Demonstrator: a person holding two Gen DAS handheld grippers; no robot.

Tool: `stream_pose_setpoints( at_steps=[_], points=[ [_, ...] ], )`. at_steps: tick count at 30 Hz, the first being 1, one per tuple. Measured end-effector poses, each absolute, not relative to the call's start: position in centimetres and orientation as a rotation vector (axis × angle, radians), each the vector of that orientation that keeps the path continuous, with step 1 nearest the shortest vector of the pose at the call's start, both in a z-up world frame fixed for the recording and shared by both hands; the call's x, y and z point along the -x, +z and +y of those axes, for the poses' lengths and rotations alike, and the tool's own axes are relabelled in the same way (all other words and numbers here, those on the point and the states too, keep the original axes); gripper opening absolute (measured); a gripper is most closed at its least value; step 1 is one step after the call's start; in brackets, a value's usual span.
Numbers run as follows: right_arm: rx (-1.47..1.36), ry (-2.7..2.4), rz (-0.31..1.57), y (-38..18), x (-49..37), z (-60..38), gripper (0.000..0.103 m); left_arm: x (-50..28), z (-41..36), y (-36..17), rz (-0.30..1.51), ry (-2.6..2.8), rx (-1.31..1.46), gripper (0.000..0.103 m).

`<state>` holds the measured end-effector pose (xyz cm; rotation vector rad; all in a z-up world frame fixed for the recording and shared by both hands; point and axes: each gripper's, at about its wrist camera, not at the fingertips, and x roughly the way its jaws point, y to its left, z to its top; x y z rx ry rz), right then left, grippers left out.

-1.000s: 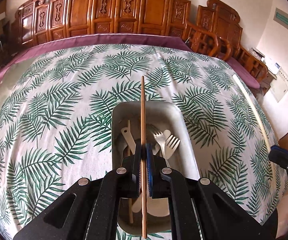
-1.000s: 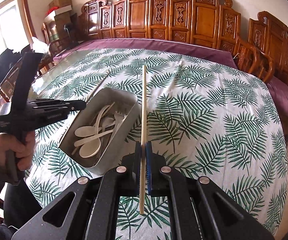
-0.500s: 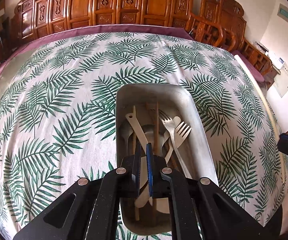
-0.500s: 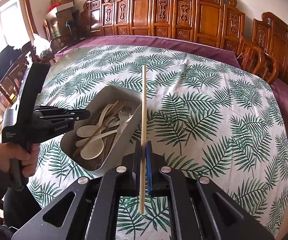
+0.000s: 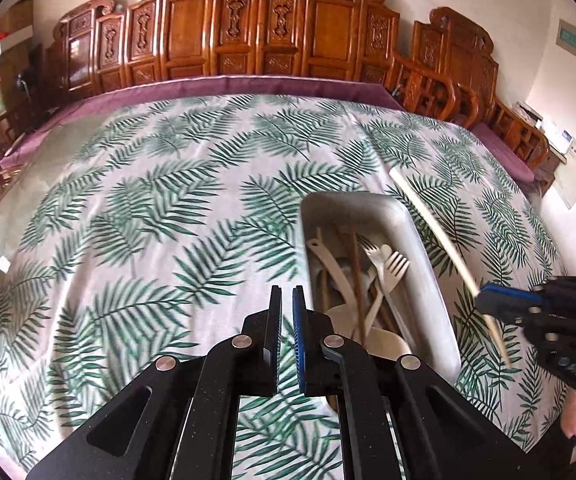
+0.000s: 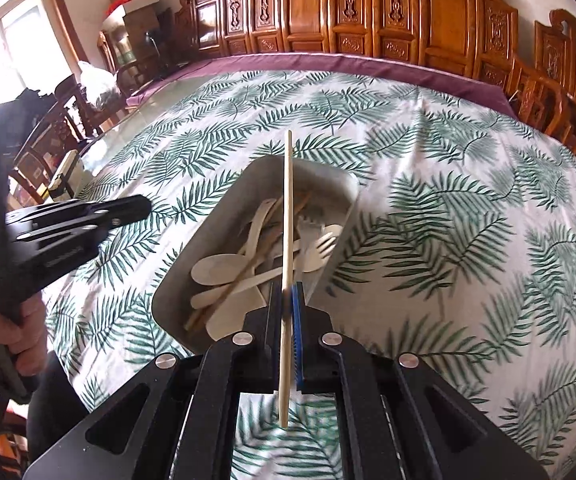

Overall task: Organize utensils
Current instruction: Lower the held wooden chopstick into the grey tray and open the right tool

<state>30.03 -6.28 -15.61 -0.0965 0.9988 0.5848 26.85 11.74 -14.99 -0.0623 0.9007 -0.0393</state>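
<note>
1. Left gripper (image 5: 287,292): jaws drawn together with nothing between them. It hangs over the palm-leaf tablecloth (image 5: 136,216), just left of the metal tray (image 5: 427,256).
2. Right gripper (image 6: 288,292): jaws clamped on a pale chopstick (image 6: 288,208), gripped near its lower end. The stick runs straight up the right wrist view, its upper length crossing above the tray (image 6: 224,216).
3. From the left wrist view the same chopstick (image 5: 435,232) slants along the tray's right side, with the right gripper (image 5: 487,300) low at the right edge.
4. Tray contents: pale spoons (image 6: 218,266), pale forks (image 5: 393,268), a metal fork and dark brown chopsticks (image 5: 355,280), all lying lengthwise and overlapping.
5. A hand (image 6: 12,332) holds the left gripper (image 6: 140,206) at the left of the right wrist view, clear of the tray.
6. Carved wooden chairs (image 5: 248,44) line the far side of the table.
</note>
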Motion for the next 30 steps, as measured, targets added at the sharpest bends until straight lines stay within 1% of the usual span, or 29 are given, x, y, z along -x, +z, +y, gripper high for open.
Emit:
stream_pose_setpoints(
  at_steps=[7, 15, 24, 30],
  points=[
    [0.04, 0.594, 1.04, -16.8, -31.1, -3.7, 0.006, -25.9, 13.4, -13.9, 0.863, -0.021, 0.056, 0.005],
    [0.028, 0.57, 1.095, -18.5, -32.4, -2.1, 0.006, -25.3, 14.3, -13.9, 0.859, -0.014, 0.069, 0.005],
    [0.064, 0.549, 1.112, -19.7, -33.0, -2.0, 0.006, -25.2, 14.2, -14.2, 0.865, -0.016, 0.075, 0.005],
    [0.074, 0.563, 1.09, -19.6, -33.0, -1.7, 0.007, -25.1, 13.9, -14.3, 0.866, -0.021, 0.067, 0.005]
  ],
)
